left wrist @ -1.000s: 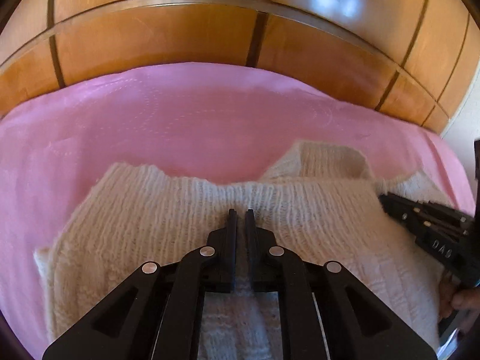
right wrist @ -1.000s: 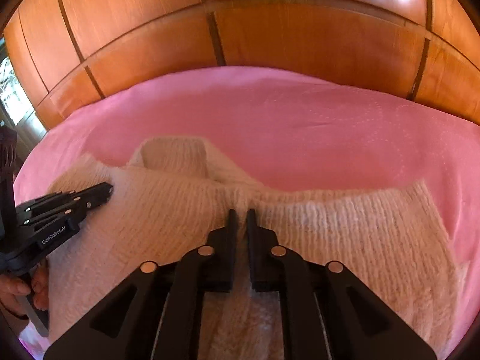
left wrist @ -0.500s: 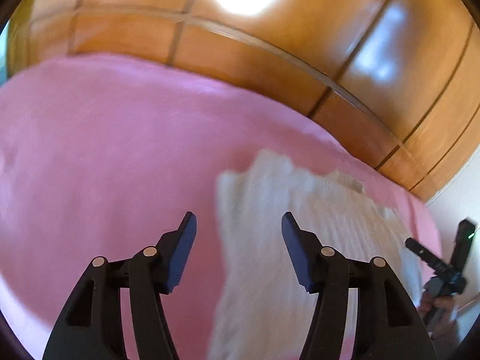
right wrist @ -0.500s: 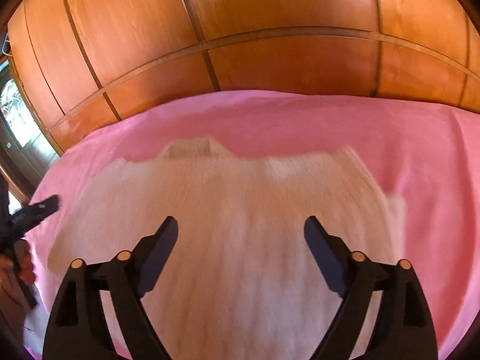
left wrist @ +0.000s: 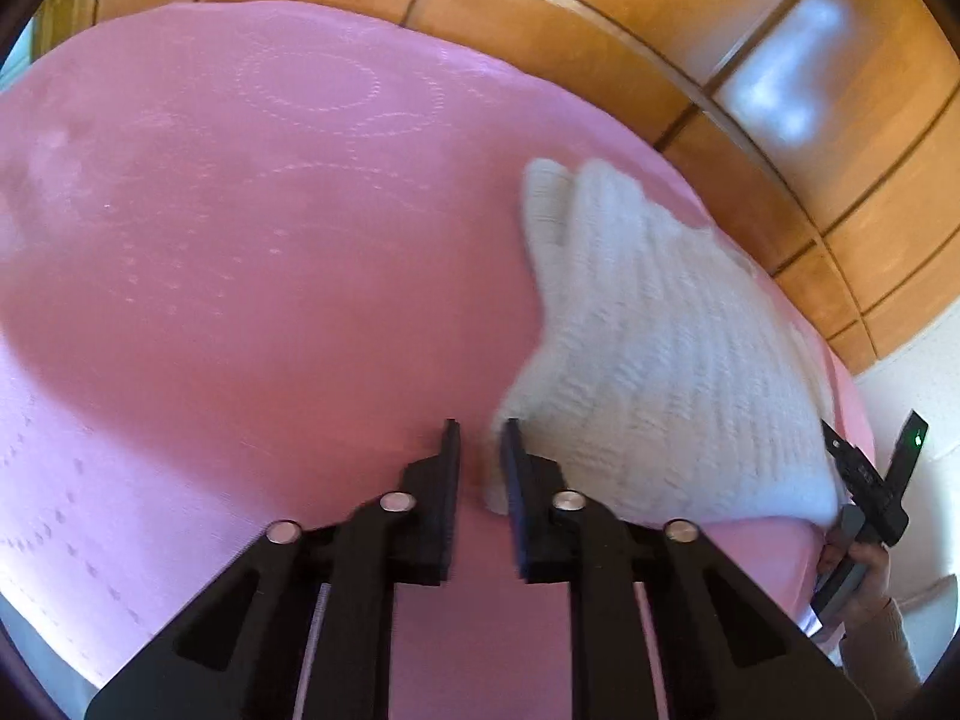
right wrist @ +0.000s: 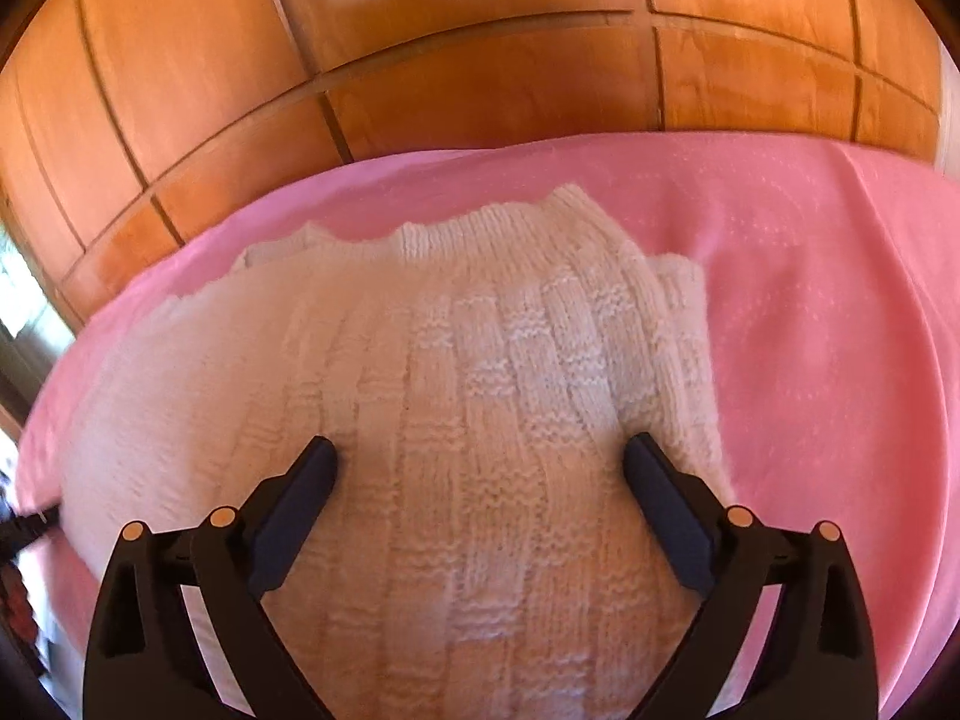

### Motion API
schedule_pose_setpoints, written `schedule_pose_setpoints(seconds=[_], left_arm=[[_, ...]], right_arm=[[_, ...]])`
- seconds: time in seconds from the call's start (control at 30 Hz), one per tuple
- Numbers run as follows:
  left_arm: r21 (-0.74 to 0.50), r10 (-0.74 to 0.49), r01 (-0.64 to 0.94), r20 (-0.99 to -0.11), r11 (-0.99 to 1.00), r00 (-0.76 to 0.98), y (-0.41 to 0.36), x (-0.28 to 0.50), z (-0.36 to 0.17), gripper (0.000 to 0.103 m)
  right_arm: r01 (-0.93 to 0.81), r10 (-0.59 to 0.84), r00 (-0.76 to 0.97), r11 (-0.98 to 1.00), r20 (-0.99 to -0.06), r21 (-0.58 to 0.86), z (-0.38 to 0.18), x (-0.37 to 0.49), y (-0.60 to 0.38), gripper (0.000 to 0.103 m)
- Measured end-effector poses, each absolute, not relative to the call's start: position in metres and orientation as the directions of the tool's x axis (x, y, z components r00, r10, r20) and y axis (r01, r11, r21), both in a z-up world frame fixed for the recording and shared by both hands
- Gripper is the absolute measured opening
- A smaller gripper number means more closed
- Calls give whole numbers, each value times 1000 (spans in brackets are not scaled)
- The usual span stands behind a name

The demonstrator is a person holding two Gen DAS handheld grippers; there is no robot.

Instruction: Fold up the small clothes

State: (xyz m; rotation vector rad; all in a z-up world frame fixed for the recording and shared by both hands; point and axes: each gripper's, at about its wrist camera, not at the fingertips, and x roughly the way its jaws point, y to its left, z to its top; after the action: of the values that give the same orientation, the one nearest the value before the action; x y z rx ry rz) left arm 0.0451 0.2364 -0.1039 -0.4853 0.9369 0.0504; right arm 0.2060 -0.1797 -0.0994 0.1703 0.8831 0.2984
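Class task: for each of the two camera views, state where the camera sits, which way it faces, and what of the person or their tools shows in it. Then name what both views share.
Left wrist: on the left gripper, looking forward over the pink cover at the white knit garment's corner; jaws nearly closed there; the right gripper and the hand holding it show at right.
Right wrist: on the right gripper, jaws wide, directly above the garment, facing the wooden panels.
Shared: garment, cover, panels.
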Motion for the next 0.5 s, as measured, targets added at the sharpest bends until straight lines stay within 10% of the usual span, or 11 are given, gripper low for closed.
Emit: schedule_pose_setpoints(seconds=[0.2, 0.27, 0.33, 0.5], left_arm=[[-311, -84, -257, -770, 915, 632, 235, 28, -84, 1], [-352, -104, -250, -740, 902, 665, 237, 26, -71, 23], [-394, -115, -247, -701, 886, 704, 237, 30, -64, 69], [-341, -64, -248, -693, 907, 718, 224, 54, -50, 69]], right_arm=[[-190, 310, 615, 951, -725, 245, -100, 202, -179, 97], [-189, 307, 620, 952, -722, 242, -101, 201, -178, 98], [-189, 302, 625, 953, -719, 236, -101, 200, -177, 98], [-188, 299, 630, 954, -717, 233, -100, 199, -176, 98]])
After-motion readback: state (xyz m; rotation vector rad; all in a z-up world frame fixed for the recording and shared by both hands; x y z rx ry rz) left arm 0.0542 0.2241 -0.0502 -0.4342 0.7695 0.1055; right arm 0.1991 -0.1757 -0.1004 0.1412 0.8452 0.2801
